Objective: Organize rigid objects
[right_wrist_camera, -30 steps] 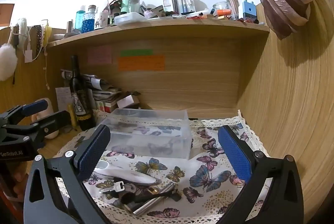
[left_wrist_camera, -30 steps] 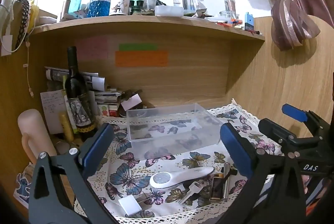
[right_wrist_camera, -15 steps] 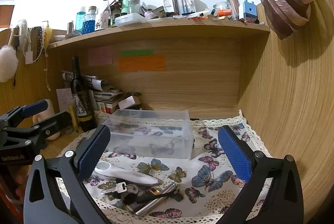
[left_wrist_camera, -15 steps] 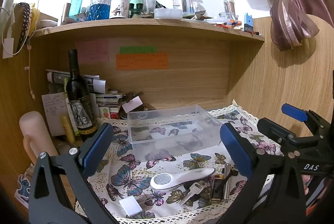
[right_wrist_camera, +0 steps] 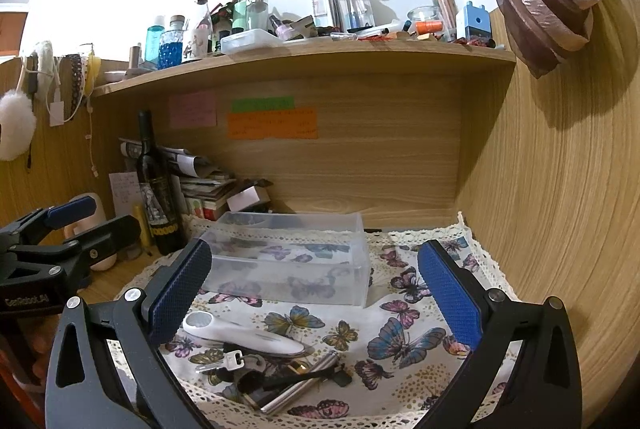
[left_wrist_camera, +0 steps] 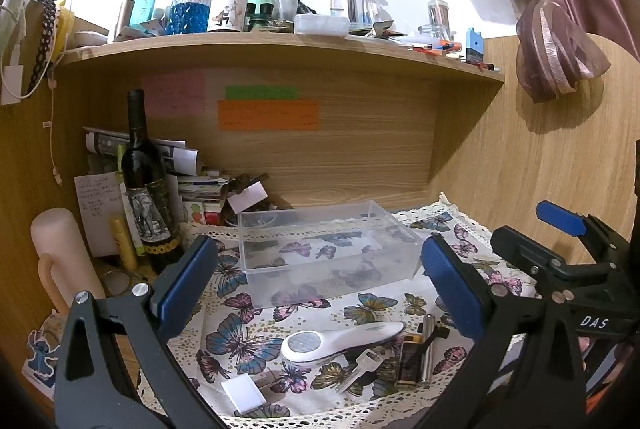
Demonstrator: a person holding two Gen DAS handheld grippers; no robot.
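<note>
a clear rectangular plastic bin [left_wrist_camera: 328, 249] sits on the butterfly-print cloth [left_wrist_camera: 240, 341], behind a white oval handheld device [left_wrist_camera: 340, 341], a silver key [right_wrist_camera: 224, 361] and dark metal pieces, partly overlapped. left gripper [left_wrist_camera: 316, 285] and right gripper [right_wrist_camera: 316, 289] both spread, holding nothing. a dark wine bottle [left_wrist_camera: 146, 189] stands left.

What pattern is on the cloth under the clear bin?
Colourful butterflies on white cloth with lace edging, clearest in the left wrist view.

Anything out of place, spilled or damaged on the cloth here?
Nothing spilled or visibly damaged. The small items, a white handheld device, key, lighter and metal tube, lie in a loose heap in front of the clear bin, which looks empty.
</note>
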